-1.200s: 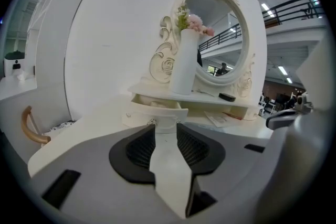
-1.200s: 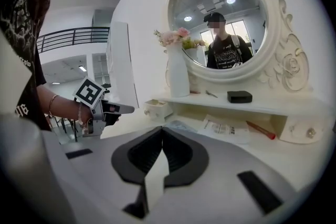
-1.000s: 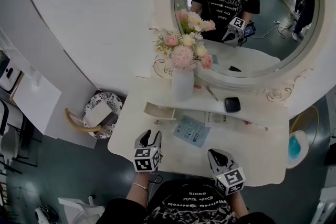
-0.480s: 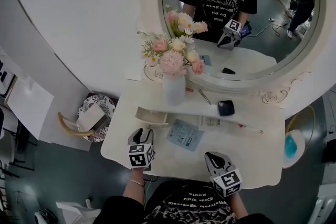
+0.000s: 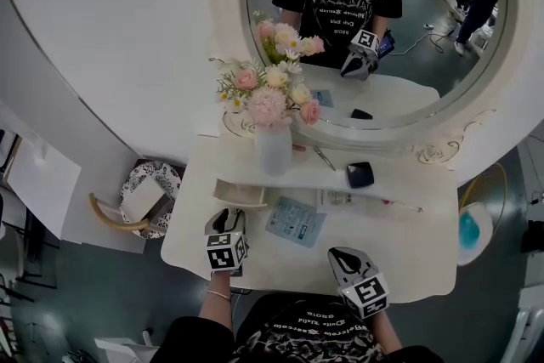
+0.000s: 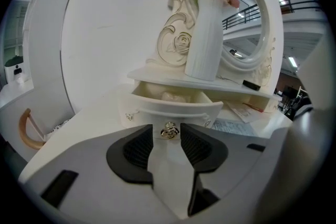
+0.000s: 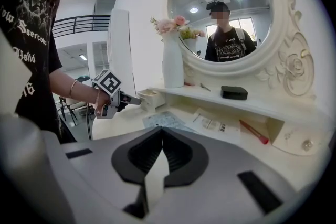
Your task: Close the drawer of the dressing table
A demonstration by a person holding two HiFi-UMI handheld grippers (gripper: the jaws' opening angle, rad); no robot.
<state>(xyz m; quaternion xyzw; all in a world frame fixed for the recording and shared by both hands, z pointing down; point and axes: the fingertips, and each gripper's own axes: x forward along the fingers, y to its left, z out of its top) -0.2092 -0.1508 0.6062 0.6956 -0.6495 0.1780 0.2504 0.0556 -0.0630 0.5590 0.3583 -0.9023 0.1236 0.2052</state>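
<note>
The white dressing table (image 5: 399, 255) has a small drawer (image 5: 240, 194) pulled out under its left shelf. In the left gripper view the curved drawer front (image 6: 176, 107) is close ahead, with something pale inside. Its gold knob (image 6: 169, 132) sits in line with the gap between my jaws, and the pads do not press on it. My left gripper (image 5: 226, 218) (image 6: 167, 127) stands open just in front of the drawer. My right gripper (image 5: 342, 256) (image 7: 161, 132) hovers over the table's front edge, shut and empty.
A white vase of pink flowers (image 5: 274, 144), a black case (image 5: 359, 174) and a slim tool lie on the shelf below the oval mirror (image 5: 476, 89). A leaflet (image 5: 295, 221), a paper (image 5: 344, 201) and a red pen (image 5: 399, 205) lie on the tabletop. A stool (image 5: 144, 195) stands at the left.
My left gripper has moved closer to the drawer front and a little lower. The right gripper has stayed where it was. The head view has shifted slightly.
</note>
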